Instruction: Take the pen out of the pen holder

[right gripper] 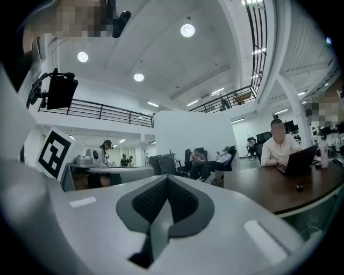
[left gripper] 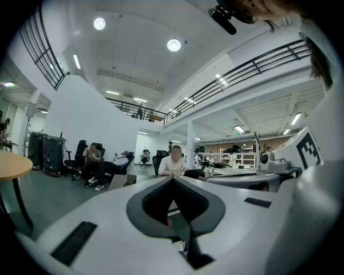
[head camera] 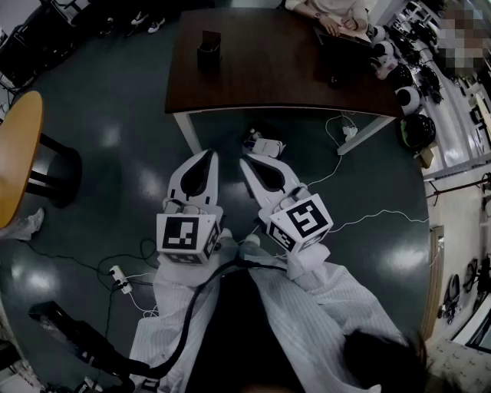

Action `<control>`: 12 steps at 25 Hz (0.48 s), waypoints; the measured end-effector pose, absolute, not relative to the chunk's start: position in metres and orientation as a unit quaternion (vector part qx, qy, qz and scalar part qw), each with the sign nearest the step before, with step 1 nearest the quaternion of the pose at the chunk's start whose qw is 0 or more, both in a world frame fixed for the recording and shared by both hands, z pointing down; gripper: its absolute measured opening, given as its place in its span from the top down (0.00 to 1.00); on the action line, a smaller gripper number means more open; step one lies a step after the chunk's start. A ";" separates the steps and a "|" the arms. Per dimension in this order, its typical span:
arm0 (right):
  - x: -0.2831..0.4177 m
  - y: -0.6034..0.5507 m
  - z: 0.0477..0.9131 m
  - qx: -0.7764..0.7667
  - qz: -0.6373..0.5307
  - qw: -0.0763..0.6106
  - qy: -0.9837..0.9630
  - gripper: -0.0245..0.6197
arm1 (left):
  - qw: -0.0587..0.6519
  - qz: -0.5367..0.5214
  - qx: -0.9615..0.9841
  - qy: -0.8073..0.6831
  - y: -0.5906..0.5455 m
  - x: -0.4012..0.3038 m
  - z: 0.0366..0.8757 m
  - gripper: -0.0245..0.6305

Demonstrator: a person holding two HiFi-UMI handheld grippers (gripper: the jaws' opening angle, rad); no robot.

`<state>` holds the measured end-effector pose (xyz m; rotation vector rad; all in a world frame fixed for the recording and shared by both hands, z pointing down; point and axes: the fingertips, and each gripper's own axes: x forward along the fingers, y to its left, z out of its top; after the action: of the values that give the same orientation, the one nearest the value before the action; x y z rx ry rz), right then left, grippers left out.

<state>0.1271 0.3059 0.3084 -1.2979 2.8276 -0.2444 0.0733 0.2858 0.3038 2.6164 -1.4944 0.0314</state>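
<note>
A dark pen holder (head camera: 209,51) stands on the brown table (head camera: 261,77) at the far side of the floor; I cannot make out a pen in it. Both grippers are held close to my body, well short of the table and pointing level toward it. The left gripper (head camera: 206,156) (left gripper: 173,179) has its white jaws together with nothing between them. The right gripper (head camera: 246,161) (right gripper: 166,178) is shut too and holds nothing. In the right gripper view the brown table (right gripper: 279,190) lies to the right, and the holder does not show there.
A person (head camera: 331,14) sits at the table's far side with a laptop (right gripper: 301,158). A round wooden table (head camera: 17,153) stands at the left. A power strip (head camera: 119,278) and cables lie on the dark floor. Black-and-white gear (head camera: 406,100) lines the right.
</note>
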 end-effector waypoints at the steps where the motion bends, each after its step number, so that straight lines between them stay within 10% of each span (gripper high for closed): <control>1: 0.128 0.306 0.308 -0.415 -0.078 0.011 0.906 0.96 | 0.066 0.009 0.866 -0.495 0.286 0.075 0.301 0.96; 12: 0.144 0.311 0.312 -0.428 -0.079 0.030 0.900 0.96 | 0.073 0.005 0.863 -0.501 0.292 0.080 0.308 0.96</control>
<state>0.1437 0.3106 0.3121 -1.3200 2.7736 -0.2433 0.0800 0.2922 0.3075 2.5907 -1.5035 0.0164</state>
